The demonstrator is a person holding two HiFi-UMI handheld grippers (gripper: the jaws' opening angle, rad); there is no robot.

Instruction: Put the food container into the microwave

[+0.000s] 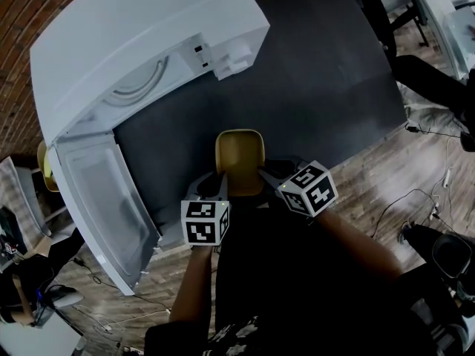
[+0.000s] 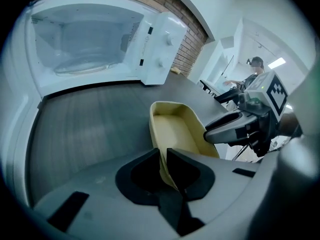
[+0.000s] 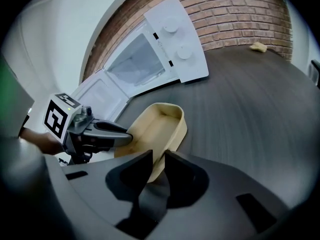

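Left gripper (image 1: 220,186) and right gripper (image 1: 269,175) each clamp a near side wall of food container (image 1: 239,153); long axis points forward; open microwave (image 1: 148,58) lies ahead-left, nearer left gripper

Head view: dark grey table top (image 1: 326,87) fills the centre, matte, running up toward 1 o'clock. Red-brown brick wall (image 1: 30,21) sits at 10 to 11 o'clock, behind the table's far edge. Grey-brown wood-plank floor (image 1: 364,173) shows at 3 to 5 o'clock and again at 7 o'clock. Thin cables (image 1: 415,193) lie loose on the floor at 4 o'clock. Dark shapes at 2 o'clock are too dim to identify.

Left gripper view: white wall (image 2: 225,9) beyond the brick. A bright ceiling light panel (image 2: 276,62) is at 2 o'clock, and a person (image 2: 252,71) stands far back beside it.

Right gripper view: brick courses span 12 to 2 o'clock, with plain white wall at 10 o'clock.
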